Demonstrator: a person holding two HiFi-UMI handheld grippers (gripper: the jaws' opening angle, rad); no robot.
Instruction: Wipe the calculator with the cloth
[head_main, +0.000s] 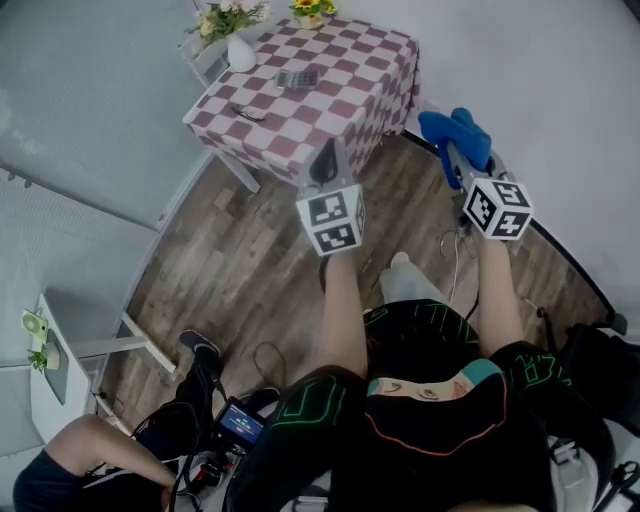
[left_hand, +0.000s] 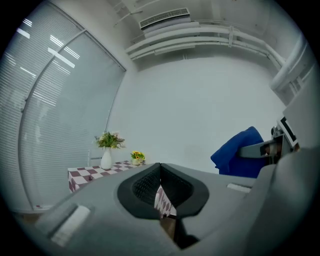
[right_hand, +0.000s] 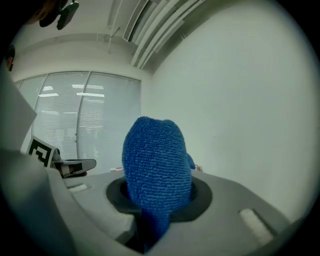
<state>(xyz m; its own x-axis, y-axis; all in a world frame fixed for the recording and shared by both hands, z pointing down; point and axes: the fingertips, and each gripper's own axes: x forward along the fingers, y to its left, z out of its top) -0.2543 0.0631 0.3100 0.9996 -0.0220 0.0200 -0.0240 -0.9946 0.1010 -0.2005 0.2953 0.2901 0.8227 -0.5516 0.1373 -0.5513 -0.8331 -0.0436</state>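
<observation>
The calculator (head_main: 297, 78) lies flat on a red-and-white checkered table (head_main: 355, 60) at the top of the head view. Both grippers are held in the air well short of it. My left gripper (head_main: 325, 162) hangs near the table's front corner with its jaws shut and nothing between them (left_hand: 161, 192). My right gripper (head_main: 455, 155) is to the right of the table, over the floor, shut on a blue cloth (head_main: 455, 130). The cloth (right_hand: 156, 165) bulges up from between the jaws and fills the middle of the right gripper view. The cloth (left_hand: 239, 152) also shows in the left gripper view.
On the table stand a white vase of flowers (head_main: 240, 50), a small pot of yellow flowers (head_main: 310, 12) and a dark small item (head_main: 247, 113). A person (head_main: 100, 450) sits on the wooden floor at lower left amid cables and a device (head_main: 240, 425). A white stand (head_main: 60, 360) is at left.
</observation>
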